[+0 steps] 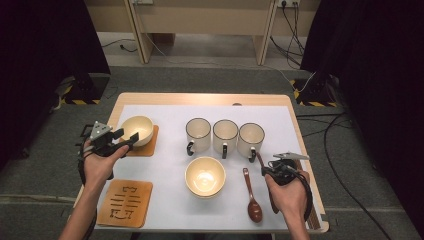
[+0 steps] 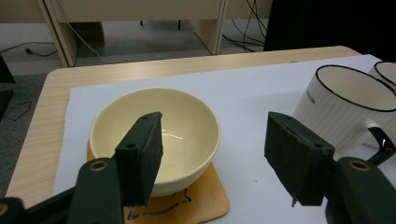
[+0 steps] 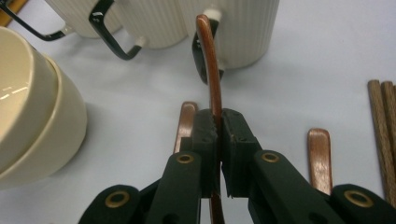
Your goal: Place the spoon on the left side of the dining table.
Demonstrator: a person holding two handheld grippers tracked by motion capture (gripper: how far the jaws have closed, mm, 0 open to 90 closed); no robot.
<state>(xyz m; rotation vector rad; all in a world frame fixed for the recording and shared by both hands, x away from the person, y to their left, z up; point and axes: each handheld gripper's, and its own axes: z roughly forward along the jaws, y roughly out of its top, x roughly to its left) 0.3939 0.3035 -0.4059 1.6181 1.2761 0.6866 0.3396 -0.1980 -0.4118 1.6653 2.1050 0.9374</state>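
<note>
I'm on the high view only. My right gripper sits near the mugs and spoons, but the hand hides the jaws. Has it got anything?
Observer: Yes. In the right gripper view, the right gripper is shut on the handle of a brown spoon, which curves up between the pads toward a mug.
Operator: And the left one, by the bowl?
Observer: The left gripper is open. One jaw is in front of the bowl and the other is over the white paper beside it, so nothing is clamped.
Operator: Anything lying close to the right jaws?
Observer: Two more spoon handles lie flat, one on the left side and one on the right side. Wooden chopsticks lie at that view's right edge.
</note>
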